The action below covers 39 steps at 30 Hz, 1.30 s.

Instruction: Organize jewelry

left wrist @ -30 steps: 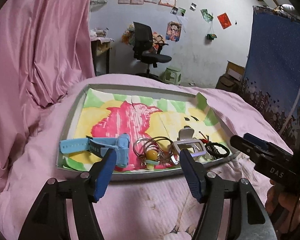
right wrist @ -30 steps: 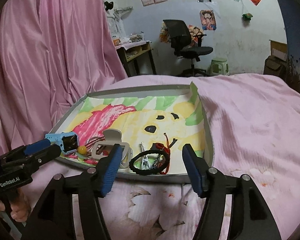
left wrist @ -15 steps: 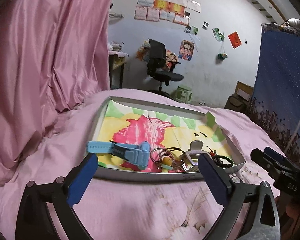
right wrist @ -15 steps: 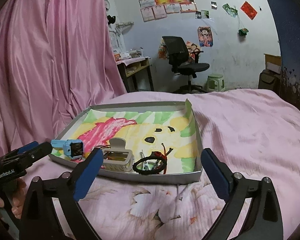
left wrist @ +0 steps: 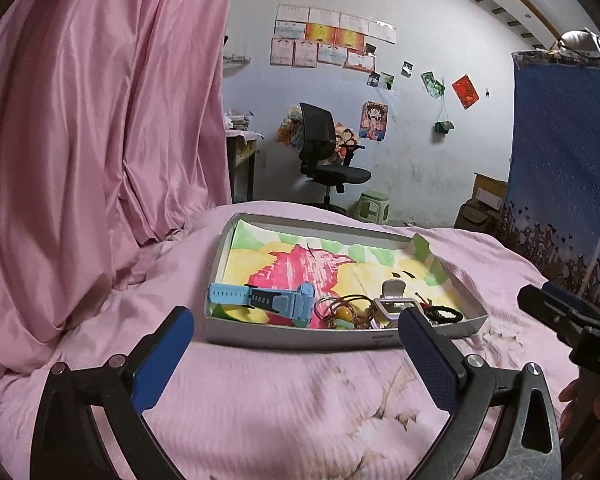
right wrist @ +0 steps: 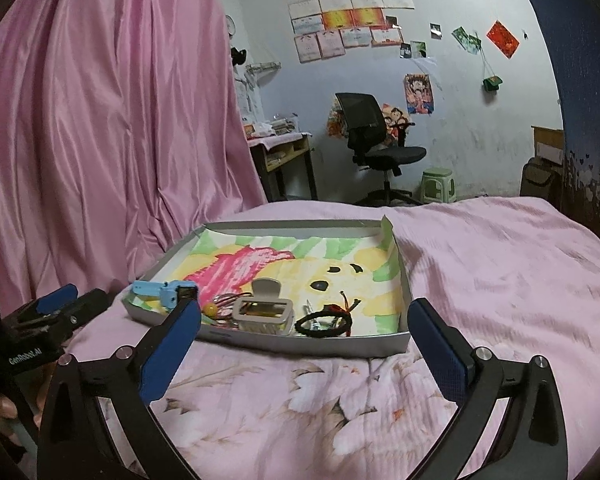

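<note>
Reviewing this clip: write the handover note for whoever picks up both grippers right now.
Left gripper: open, empty, short of the tray.
Right gripper: open, empty, also short of the tray.
Tray sits on the pink bedspread. All pieces lie along its near edge: blue watch, ring bundle with a yellow bead, grey hair claw, black cord bracelet.
Done: everything is inside the tray, nothing held.
Left: the pieces are crowded together; spread them out if a neater layout is wanted.

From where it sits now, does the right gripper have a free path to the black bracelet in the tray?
Probably yes. The right gripper is open and empty, the black bracelet lies uncovered just behind the tray's low near wall.
</note>
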Each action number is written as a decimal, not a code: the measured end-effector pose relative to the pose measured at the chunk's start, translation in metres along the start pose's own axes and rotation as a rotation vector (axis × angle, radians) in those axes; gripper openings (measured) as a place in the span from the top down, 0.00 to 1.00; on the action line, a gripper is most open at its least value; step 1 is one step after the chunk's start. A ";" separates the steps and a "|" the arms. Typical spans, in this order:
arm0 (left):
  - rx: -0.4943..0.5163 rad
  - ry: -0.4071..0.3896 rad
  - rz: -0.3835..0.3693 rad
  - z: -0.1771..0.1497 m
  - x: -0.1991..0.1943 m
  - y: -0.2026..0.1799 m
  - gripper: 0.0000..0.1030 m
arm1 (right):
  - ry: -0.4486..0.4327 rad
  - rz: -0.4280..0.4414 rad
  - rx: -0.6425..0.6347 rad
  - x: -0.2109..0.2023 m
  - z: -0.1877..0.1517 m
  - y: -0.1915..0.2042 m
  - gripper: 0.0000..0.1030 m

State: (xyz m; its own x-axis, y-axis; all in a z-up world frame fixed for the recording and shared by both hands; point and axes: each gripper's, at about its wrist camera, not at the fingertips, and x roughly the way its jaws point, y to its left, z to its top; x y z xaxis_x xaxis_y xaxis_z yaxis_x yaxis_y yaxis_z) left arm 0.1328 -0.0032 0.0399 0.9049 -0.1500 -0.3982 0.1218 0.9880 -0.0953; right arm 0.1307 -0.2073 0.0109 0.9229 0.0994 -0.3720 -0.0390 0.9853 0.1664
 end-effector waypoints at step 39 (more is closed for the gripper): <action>0.063 -0.067 0.075 -0.058 -0.066 0.007 0.00 | -0.049 -0.050 -0.039 -0.068 -0.050 0.031 0.01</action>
State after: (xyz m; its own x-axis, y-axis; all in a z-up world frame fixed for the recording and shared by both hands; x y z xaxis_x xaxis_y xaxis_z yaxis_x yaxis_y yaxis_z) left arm 0.0504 0.0116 0.0128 0.9374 -0.0751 -0.3401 0.0766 0.9970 -0.0090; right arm 0.0473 -0.1764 -0.0044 0.9415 0.0440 -0.3341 -0.0065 0.9936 0.1124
